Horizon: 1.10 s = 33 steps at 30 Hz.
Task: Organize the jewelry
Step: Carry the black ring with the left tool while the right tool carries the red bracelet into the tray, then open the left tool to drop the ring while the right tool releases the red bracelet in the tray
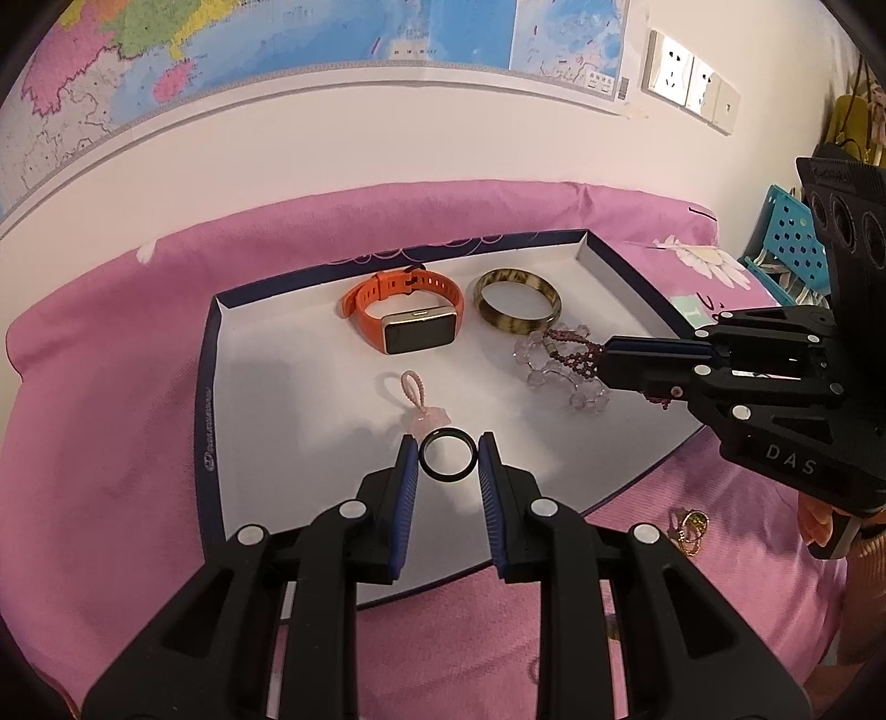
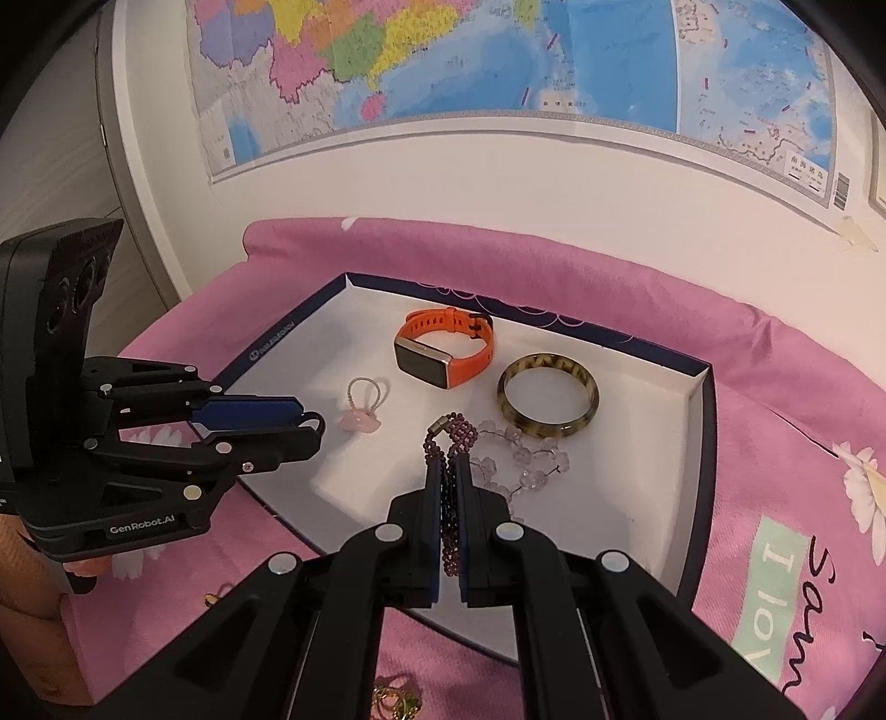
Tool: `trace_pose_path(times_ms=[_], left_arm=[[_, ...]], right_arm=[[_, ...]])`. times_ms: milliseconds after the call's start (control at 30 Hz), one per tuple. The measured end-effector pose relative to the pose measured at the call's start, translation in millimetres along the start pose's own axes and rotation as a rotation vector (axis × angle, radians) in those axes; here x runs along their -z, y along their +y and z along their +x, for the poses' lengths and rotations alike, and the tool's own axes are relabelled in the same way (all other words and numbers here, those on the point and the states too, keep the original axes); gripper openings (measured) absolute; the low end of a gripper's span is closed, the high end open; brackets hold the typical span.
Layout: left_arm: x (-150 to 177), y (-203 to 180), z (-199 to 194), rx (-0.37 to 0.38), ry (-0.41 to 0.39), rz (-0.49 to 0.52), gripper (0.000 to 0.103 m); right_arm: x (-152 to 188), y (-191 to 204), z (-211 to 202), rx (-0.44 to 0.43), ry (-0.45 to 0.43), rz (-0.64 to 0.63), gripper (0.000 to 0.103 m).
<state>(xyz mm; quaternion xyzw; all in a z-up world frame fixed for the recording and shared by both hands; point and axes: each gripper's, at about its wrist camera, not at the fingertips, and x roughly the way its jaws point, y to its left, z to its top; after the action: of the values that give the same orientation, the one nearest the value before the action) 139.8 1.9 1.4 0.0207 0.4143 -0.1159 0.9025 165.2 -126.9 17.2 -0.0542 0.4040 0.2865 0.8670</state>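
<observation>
Jewelry lies spread in a shallow white-lined box lid with a dark blue rim, which sits on a pink flowered cloth below a wall map. The small black ring is caught between the blue pads of the left gripper, which is drawn in narrow around it, one pad at each side of the band, above the near part of the lid; in the right wrist view that ring shows only as a dark loop at the tips of the same gripper. Just beyond the ring lies a pale pink charm on a braided loop, close to the fingertips but apart from them. The right gripper is clamped tight on a purple beaded bracelet, whose strands run up between the pads and loop out above the tips, with more beads hanging behind the pads. Directly beside those tips, a bracelet of clear faceted crystal beads rests on the white lining, partly under the purple loop. Farther back, well clear of both grippers, an orange-strapped smartwatch with a gold case lies on its side, and just right of it is a mottled brown and amber bangle. Outside the lid, on the cloth near the right gripper's body, a small gold piece of jewelry lies by itself; I cannot tell what it is.
</observation>
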Motion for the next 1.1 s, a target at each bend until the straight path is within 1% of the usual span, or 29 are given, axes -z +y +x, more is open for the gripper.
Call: trace_pose_path(times_ms=[500, 733, 867, 1000, 1100], left_arm=[[-1.5, 1.1, 18.8, -0.007, 0.042, -0.016, 0.023], [-0.1, -1.0, 23.9, -0.013, 0.054, -0.006, 0.023], [0.7, -0.8, 26.7, -0.012, 0.060, -0.010, 0.023], [0.7, -0.6, 26.8, -0.009, 0.057, -0.010, 0.023], [1.6, -0.9, 25.3, -0.008, 0.050, -0.007, 0.023]], right_arm=[[1.4, -4.9, 19.0, 0.023, 0.047, -0.002, 0.003], [3.6, -6.4, 21.9, 0.027, 0.058, 0.002, 0.004], [4.3, -7.2, 21.5, 0.036, 0.058, 0.004, 0.005], [5.5, -10.2, 21.7, 0.038, 0.059, 0.019, 0.008], [5.7, -10.6, 20.6, 0.040, 0.058, 0.021, 0.008]])
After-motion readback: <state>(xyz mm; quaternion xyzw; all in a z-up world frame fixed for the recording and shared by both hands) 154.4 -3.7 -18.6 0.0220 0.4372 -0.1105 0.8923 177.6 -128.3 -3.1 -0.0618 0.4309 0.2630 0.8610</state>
